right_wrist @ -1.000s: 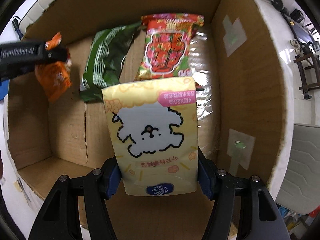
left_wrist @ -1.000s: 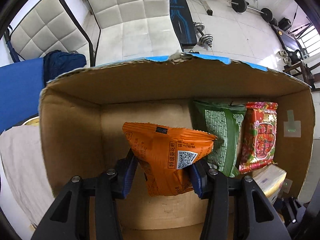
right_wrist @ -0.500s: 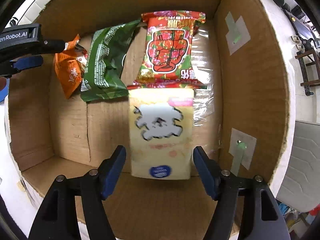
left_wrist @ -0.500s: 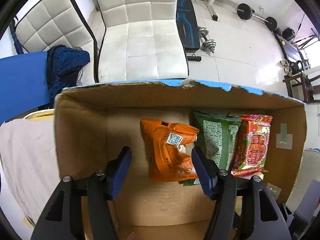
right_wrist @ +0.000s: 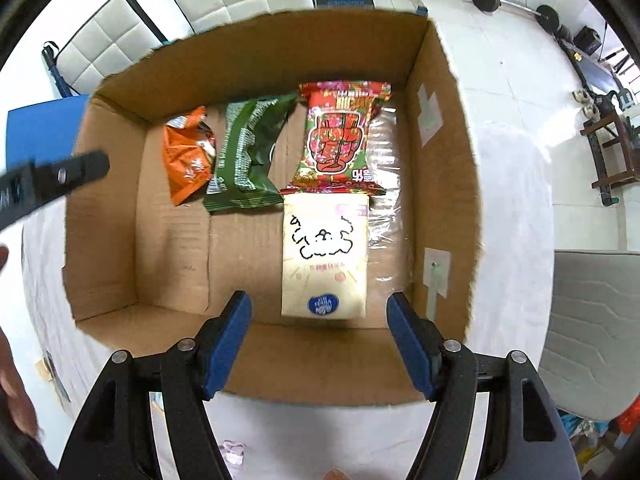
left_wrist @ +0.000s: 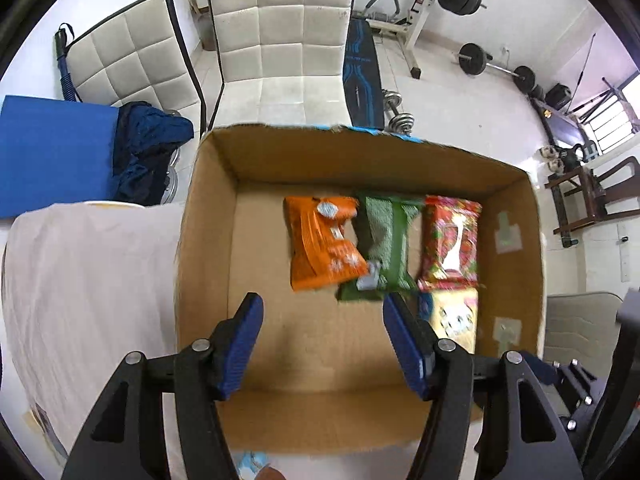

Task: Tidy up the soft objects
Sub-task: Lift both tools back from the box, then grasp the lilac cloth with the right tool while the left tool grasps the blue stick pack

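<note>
Corrugated cardboard box (right_wrist: 444, 184) already holds four soft packs: crinkly orange (right_wrist: 188, 160), green (right_wrist: 244, 156) and red pouches (right_wrist: 340, 140) along its far wall, a smooth yellow tissue pack (right_wrist: 324, 260) near the right wall. Left gripper (left_wrist: 322, 334) and right gripper (right_wrist: 318, 334) hover with jaws apart, empty (more items seem left outside).

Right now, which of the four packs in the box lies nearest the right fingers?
The yellow tissue pack with the dog drawing; the orange, green and red packs lie in a row behind it.
</note>
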`<state>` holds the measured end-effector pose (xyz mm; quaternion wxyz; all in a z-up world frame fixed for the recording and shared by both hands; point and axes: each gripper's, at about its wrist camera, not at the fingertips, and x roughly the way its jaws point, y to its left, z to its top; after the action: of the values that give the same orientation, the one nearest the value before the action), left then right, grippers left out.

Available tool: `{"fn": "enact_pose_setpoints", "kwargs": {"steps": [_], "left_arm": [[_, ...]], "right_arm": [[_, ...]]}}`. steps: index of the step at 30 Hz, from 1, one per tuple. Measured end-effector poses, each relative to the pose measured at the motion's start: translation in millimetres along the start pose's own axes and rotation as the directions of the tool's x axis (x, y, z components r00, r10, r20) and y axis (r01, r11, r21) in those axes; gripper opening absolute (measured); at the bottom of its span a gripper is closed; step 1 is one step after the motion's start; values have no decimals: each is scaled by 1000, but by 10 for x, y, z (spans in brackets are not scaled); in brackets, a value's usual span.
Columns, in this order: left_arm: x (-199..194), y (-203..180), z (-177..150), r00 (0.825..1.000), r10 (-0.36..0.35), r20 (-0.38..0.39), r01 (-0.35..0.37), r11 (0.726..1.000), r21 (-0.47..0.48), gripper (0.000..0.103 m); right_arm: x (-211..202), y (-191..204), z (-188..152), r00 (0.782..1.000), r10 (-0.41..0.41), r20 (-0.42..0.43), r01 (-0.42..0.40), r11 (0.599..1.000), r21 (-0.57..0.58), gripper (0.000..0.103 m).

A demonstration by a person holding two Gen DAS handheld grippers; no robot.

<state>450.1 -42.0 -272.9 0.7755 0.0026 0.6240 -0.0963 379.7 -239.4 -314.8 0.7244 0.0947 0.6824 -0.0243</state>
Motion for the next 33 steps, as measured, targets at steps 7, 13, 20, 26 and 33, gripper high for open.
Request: {"fn": "enact_pose_setpoints", "kwargs": {"steps": [7, 13, 20, 26, 33], "left_arm": [[-369, -78, -359, 998, 14, 65, -14, 1000, -6, 99], [-691, -137, -672, 991, 21, 134, -20, 1000, -13, 100], [-1073, -244, -998, 973, 55, 225, -56, 998, -2, 100], [-1337, -297, -1131, 958, 63, 280, -68, 998, 6, 100], [-1470, -135, -1335, 953, 93, 290, -84, 996, -42, 100]], "right_arm": [[-307, 89, -284, 998, 7, 63, -7, 1000, -7, 103], [-545, 86, -521, 992, -9, 125, 10, 1000, -5, 103], [-987, 102, -849, 975, -36, 221, 41, 999, -16, 103], [-1318, 110, -1015, 960, -30, 278, 35, 999, -14, 103], [-1486, 153, -1210, 958, -1, 285, 2, 1000, -2, 103]]}}
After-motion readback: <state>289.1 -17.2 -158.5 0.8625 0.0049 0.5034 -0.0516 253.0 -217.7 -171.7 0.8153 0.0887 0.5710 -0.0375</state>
